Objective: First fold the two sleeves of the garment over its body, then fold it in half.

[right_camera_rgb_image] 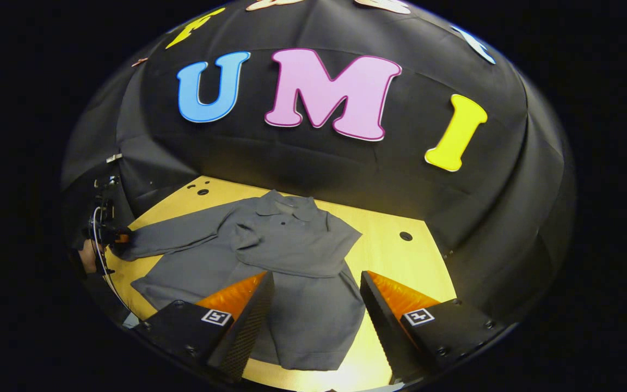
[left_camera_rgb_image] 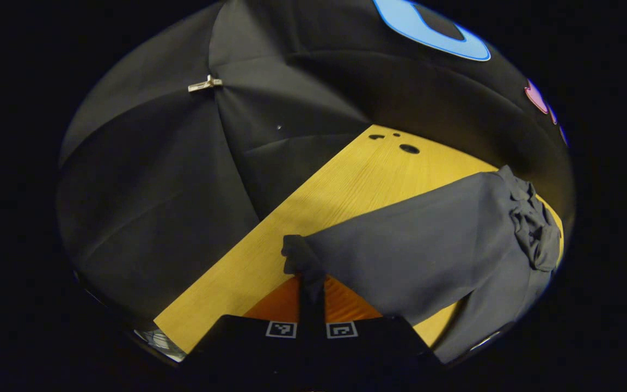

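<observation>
the grey garment [right_camera_rgb_image: 292,256] lies spread on the wooden table [right_camera_rgb_image: 400,256] in the middle of the right gripper view, collar toward the booth wall at the top of the frame and hem toward the bottom. one sleeve already lies folded across the chest, its cuff [right_camera_rgb_image: 244,235] near the centre of the body. the other sleeve [right_camera_rgb_image: 177,231] reaches out toward the left edge of the frame. it looks like thin, limp cloth, light to lift and with no stiffness, so i judge it will sag and trail from whatever point is pinched and may slide a little on the smooth wood. the cuff end seems the best place to hold a sleeve, and the hem corners the best for the final halving. in the left gripper view the left gripper [left_camera_rgb_image: 311,283] sits at the bottom centre of the frame with its fingers closed together on the end of that outstretched sleeve [left_camera_rgb_image: 400,250], which runs off toward the right of the frame to a bunched part of the shirt. the right gripper [right_camera_rgb_image: 316,305] hovers over the lower body of the garment at the bottom of its view, its jaws wide apart and holding nothing.
</observation>
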Demonstrator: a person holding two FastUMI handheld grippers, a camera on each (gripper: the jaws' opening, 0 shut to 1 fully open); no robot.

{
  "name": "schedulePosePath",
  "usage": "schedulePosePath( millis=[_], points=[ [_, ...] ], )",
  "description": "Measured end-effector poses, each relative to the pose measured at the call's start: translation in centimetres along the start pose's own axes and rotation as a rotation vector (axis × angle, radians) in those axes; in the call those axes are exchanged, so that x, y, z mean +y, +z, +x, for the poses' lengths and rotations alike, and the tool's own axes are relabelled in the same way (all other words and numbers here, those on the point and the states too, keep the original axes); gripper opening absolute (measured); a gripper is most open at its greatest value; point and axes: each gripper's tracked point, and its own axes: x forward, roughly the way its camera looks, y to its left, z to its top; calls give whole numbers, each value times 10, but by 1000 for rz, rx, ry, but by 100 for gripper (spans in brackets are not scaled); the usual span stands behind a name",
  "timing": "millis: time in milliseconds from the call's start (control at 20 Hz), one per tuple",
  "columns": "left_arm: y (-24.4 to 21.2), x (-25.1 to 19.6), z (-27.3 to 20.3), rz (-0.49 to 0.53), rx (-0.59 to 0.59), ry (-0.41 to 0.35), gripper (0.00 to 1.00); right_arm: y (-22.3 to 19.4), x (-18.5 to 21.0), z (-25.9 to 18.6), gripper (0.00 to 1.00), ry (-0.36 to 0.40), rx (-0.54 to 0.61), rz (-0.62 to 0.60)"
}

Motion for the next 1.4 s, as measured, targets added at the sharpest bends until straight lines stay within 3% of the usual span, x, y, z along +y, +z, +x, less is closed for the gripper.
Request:
schedulePosePath(
  millis=[150,300,450,800,1100,1400],
  points=[
    [35,-33,-23,-25,-73,-25,2,-6,-23,10,98,-8,15,20],
    [75,-77,-46,-50,-121,-79,5,-6,-44,22,98,-14,6,48],
    [115,-118,-64,-25,-163,-106,6,-11,-63,31,98,-19,2,58],
    [170,-271,-110,-14,-225,-330,2,-33,-83,52,98,19,12,26],
    [161,-405,-145,63,-209,-524,5,-41,-103,64,98,35,17,41],
    [100,-533,-168,212,-116,-705,5,-54,-142,74,98,1,33,51]
  ],
)
